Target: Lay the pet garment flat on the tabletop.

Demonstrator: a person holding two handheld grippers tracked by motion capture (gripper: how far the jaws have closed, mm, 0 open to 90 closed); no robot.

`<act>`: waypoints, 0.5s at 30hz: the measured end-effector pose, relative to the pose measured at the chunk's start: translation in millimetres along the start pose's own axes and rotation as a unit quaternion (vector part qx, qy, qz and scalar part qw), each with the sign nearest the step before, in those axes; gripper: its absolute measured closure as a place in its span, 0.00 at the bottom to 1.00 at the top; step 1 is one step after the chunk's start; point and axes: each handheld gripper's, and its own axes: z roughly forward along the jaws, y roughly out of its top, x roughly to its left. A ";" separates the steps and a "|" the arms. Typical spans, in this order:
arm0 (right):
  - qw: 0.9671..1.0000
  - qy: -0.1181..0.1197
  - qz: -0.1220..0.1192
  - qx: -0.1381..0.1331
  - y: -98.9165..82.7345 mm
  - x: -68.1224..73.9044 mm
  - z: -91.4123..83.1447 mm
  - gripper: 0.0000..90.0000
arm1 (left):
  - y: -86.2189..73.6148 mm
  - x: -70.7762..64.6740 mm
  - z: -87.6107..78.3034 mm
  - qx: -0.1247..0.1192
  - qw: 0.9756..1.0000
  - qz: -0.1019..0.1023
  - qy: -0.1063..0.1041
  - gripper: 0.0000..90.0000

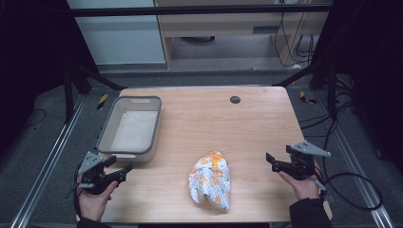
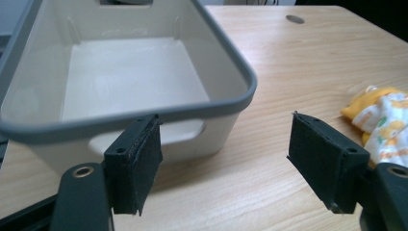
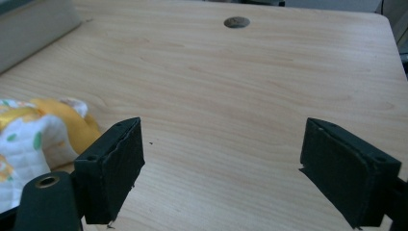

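Cloth (image 1: 210, 180), white quilted fabric printed in orange, yellow and green, lies bunched in a loose heap on the near part of the wooden worktop (image 1: 228, 128), roughly midway between the two hands and touched by neither. To its left and a little farther back stands a pale plastic tub (image 1: 107, 127) with a grey rim, its near wall close to the worktop's left front edge. The left gripper (image 1: 121, 171) hangs just in front of that tub's near corner, held in a hand at the worktop's left edge and pointing toward the cloth; in the left gripper view its fingers (image 2: 137, 161) stand wide apart with only bare wood and the tub's wall between them, and the cloth (image 2: 382, 122) shows off to the right. The right gripper (image 1: 272, 161) hovers over the right side of the worktop, aimed inward at the cloth and well apart from it; in the right gripper view its fingers (image 3: 113, 168) are likewise spread wide over bare wood. A small dark round cap (image 1: 235, 99) sits in the worktop near the far edge.
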 end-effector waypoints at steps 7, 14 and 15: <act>1.000 0.010 -0.002 -0.016 20.3 6.7 -1.6 0.16 | 26.2 -8.4 7.7 -0.017 1.000 0.015 -0.006 0.29; 0.999 0.020 -0.006 -0.030 40.9 21.1 9.6 0.17 | 48.8 -27.7 29.2 -0.028 0.999 0.021 -0.021 0.29; 0.999 0.020 -0.006 -0.030 40.9 21.1 9.6 0.17 | 50.5 -31.2 32.8 -0.028 0.999 0.022 -0.023 0.29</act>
